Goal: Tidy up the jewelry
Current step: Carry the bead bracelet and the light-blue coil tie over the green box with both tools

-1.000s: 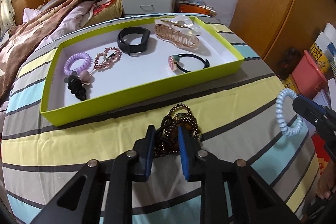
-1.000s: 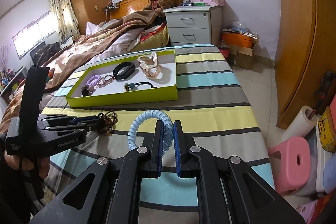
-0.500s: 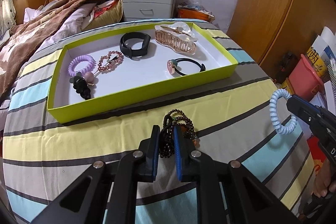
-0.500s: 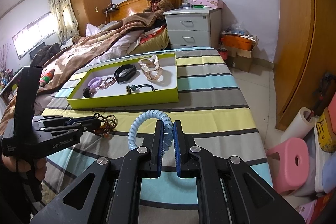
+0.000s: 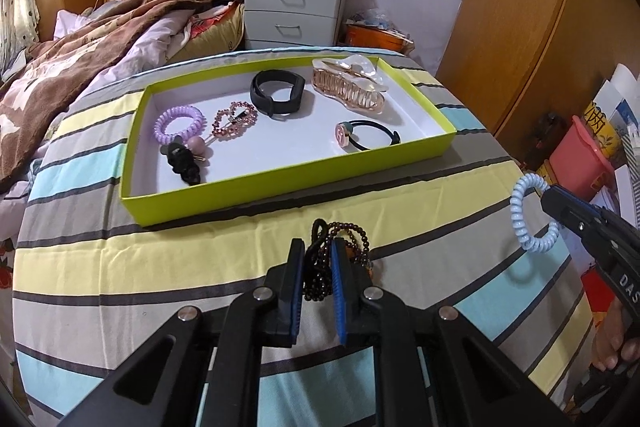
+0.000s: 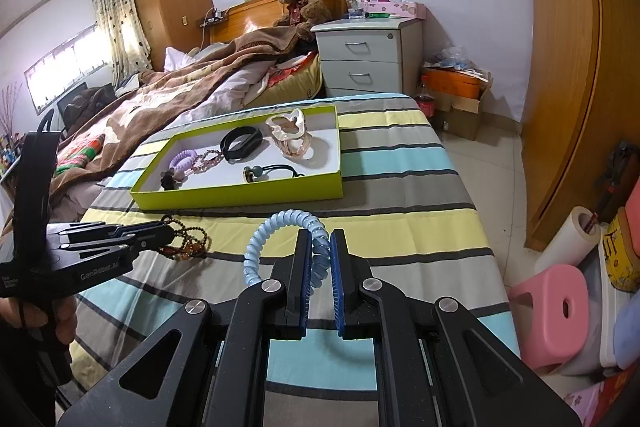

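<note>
Left wrist view puts the beaded bracelets, a dark tangle of brown beads and black cord, between the blue pads of the left gripper, whose jaws have just closed and now clamp the bunch. Part of the tangle spills past the fingertips toward the green tray; whether it has fully cleared the striped bedspread I cannot tell. The tray lies straight ahead of those fingers, just beyond the beads, its long axis running crosswise to the line the gripper points along, so its near wall is the edge to cross. An open patch of white floor sits in the middle of the tray, between the black clip and the black hair tie.

Right wrist view shows the right gripper pinched on the blue coil hair tie, held above the bedspread. From the tray, this gripper sits further back and off toward the tray's right end, so the left hand is the nearer one and likely delivers first.

Also in the tray: a purple coil tie, a pink beaded piece, a black band and a claw clip.
</note>
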A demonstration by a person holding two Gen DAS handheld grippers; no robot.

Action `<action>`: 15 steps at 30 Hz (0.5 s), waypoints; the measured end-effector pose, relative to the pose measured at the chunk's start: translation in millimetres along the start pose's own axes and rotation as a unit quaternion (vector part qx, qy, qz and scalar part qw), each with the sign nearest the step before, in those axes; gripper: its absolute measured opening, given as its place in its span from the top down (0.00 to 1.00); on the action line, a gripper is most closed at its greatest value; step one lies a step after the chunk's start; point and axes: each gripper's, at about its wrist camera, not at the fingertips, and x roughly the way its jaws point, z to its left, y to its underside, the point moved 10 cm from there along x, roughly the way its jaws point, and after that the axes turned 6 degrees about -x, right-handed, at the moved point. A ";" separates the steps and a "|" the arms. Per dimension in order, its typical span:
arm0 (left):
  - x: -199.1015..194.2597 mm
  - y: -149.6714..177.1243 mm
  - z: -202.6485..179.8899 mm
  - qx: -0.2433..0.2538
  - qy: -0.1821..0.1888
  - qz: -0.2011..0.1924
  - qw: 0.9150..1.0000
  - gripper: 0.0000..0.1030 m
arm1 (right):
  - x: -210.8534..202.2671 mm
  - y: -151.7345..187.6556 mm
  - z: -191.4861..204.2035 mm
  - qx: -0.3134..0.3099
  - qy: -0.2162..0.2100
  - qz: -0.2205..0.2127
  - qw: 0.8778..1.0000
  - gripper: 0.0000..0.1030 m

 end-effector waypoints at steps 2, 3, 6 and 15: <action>-1.0 0.1 2.6 -0.004 -0.003 -0.001 1.000 0.87 | -0.3 -1.0 2.0 -0.001 -0.001 0.000 1.000 0.91; -2.4 -0.2 2.3 -0.005 -0.001 -0.002 1.000 0.87 | -0.1 -1.4 2.5 -0.002 -0.001 0.000 1.000 0.91; -5.1 -2.3 1.1 -0.002 0.000 -0.005 1.000 0.87 | -1.3 -3.6 3.8 -0.003 -0.002 -0.002 1.000 0.91; -21.2 -14.4 0.8 -0.001 0.003 -0.027 1.000 0.87 | -6.4 -18.9 8.4 -0.010 0.000 -0.013 1.000 0.91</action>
